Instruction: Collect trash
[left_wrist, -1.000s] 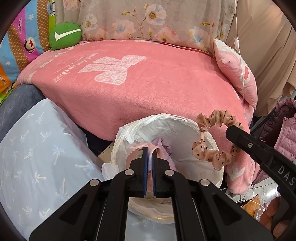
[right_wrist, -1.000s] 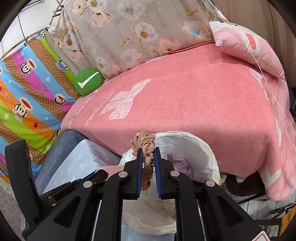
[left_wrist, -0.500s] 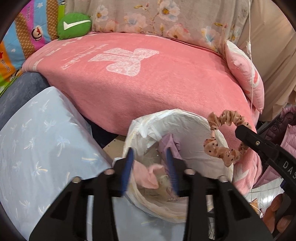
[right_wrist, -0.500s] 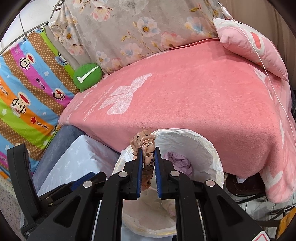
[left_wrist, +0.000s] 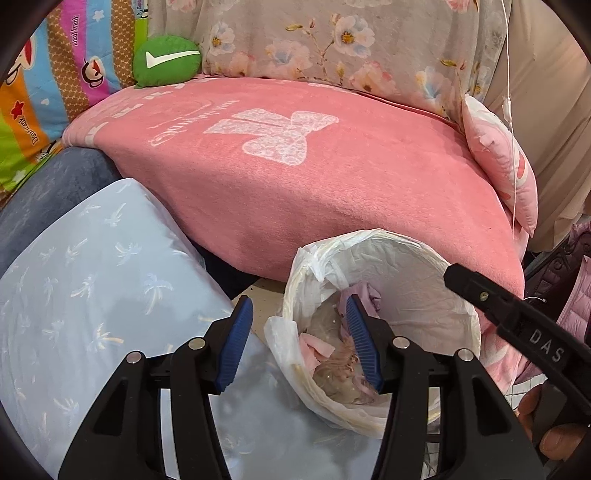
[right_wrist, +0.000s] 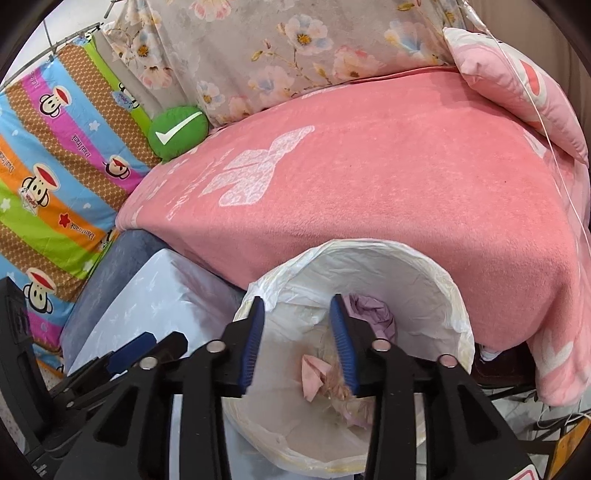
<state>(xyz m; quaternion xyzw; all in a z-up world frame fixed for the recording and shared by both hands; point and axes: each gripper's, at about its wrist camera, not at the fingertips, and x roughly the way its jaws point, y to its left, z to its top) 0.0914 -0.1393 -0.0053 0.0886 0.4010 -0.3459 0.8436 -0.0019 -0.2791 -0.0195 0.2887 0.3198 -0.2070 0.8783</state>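
Both the left gripper (left_wrist: 299, 341) and right gripper (right_wrist: 297, 341) hang over the lined bin (right_wrist: 424, 266), jaws wide and empty. The drop-off step looks finished: pink scraps (right_wrist: 314, 374) lie at the bin's bottom. Next comes finding more trash.

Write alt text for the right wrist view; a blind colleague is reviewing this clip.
The right tongs hang open and empty over a white-lined trash bin holding a pink scrap, a scrunchie and purple paper. Behind it lies a pink blanket; a pale blue pillow sits on the left.
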